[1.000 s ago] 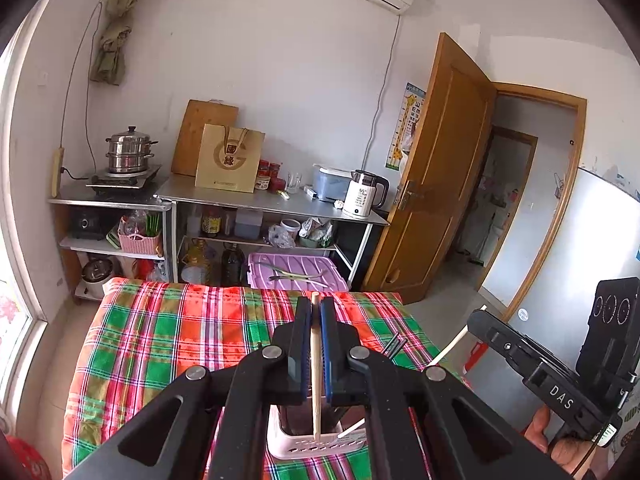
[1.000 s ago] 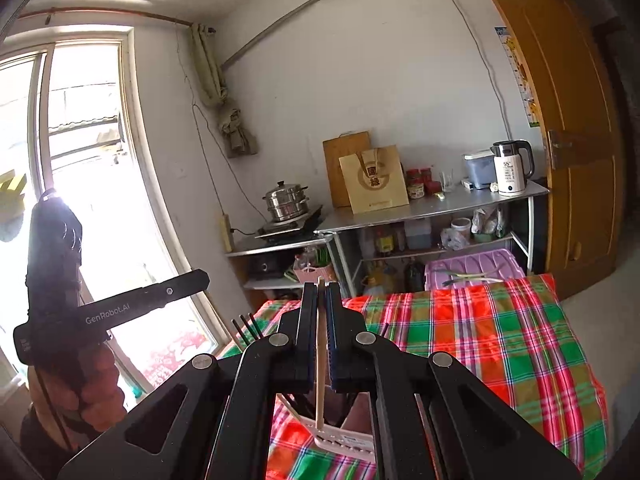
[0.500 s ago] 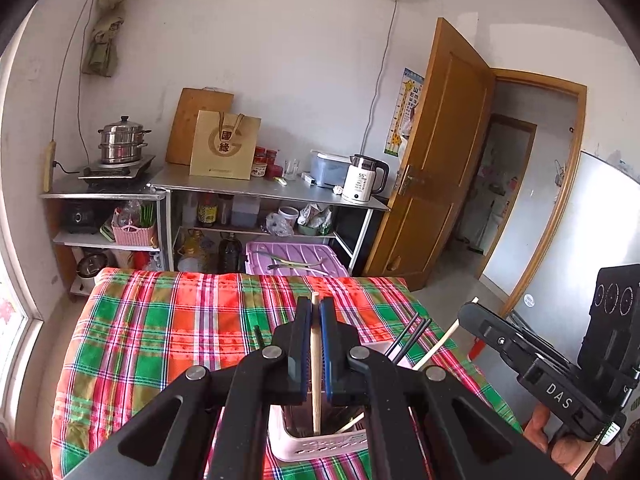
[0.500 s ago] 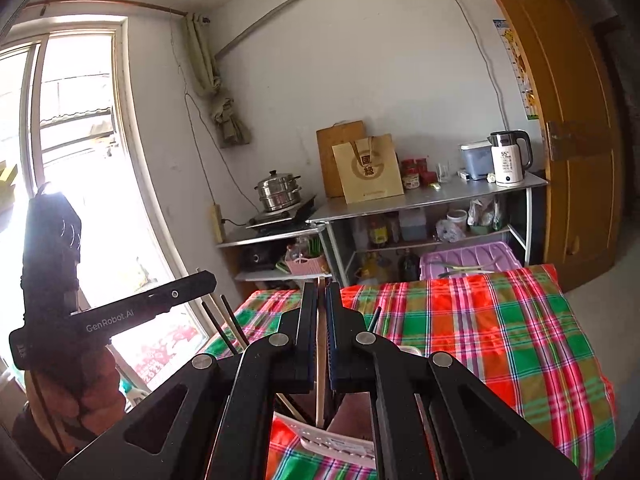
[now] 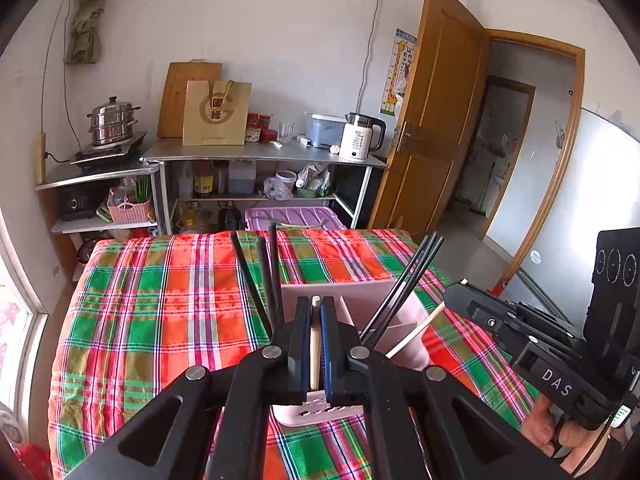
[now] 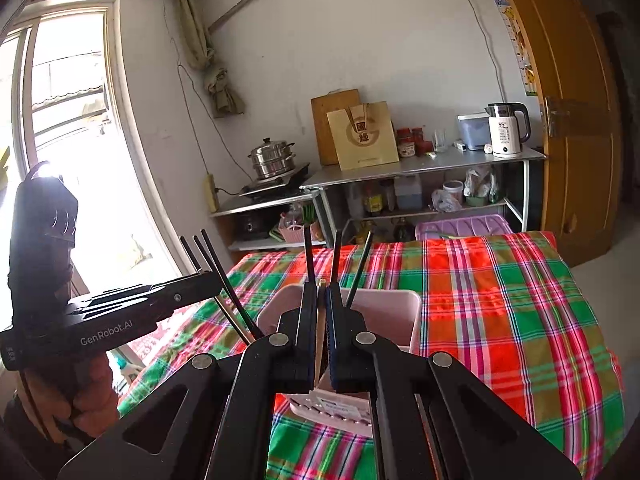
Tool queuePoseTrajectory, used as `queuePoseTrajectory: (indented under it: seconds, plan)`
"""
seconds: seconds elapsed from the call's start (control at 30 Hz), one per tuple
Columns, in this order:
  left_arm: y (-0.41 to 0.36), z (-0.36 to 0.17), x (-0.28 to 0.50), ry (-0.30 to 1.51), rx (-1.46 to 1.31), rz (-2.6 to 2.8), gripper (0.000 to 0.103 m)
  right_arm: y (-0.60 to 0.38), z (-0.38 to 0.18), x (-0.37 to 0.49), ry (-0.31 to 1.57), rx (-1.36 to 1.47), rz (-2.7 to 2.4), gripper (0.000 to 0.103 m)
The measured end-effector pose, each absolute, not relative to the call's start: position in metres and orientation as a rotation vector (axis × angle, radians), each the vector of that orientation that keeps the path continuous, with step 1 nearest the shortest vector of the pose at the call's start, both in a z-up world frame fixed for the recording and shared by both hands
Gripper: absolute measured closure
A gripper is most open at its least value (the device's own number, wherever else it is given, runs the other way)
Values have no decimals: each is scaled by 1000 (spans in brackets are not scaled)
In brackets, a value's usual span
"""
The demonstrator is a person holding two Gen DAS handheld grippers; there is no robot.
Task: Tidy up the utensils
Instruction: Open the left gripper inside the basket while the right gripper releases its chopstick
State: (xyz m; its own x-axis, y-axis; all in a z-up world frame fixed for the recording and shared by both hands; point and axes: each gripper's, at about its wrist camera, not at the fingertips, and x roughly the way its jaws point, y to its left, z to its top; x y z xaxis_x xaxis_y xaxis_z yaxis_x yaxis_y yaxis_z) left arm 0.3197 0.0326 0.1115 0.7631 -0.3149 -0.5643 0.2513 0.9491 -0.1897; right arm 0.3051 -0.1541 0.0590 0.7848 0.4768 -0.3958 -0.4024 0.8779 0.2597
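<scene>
From our left wrist view, the left gripper (image 5: 316, 320) is clamped tight on a pale wooden chopstick (image 5: 315, 344), its long axis running up along the fingers, above the pink plastic utensil caddy (image 5: 368, 308) on the plaid tablecloth (image 5: 160, 312). Black chopsticks (image 5: 404, 284) already stand in the caddy; this one is not yet in.

From our right wrist view, the right gripper (image 6: 320, 312) likewise pinches a second pale wooden chopstick (image 6: 319, 340), roughly upright over the caddy, still to be dropped.
</scene>
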Motion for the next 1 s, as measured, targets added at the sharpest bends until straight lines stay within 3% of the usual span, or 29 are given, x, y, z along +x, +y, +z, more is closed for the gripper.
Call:
queuePoseTrajectory:
  seconds: [0.33, 0.5, 0.8, 1.0]
  plan:
    - [40, 103, 318, 655, -123, -293, 98, -154, 45, 305, 538, 144, 483, 95]
    - [47, 113, 304, 625, -139, -293, 92, -163, 59, 292, 497, 151, 481, 95]
    - [50, 127, 254, 572, -160, -298, 92, -182, 72, 250, 448, 162, 492, 94]
    - [48, 108, 212, 582, -180, -323, 91, -197, 57, 214, 460, 156, 487, 94]
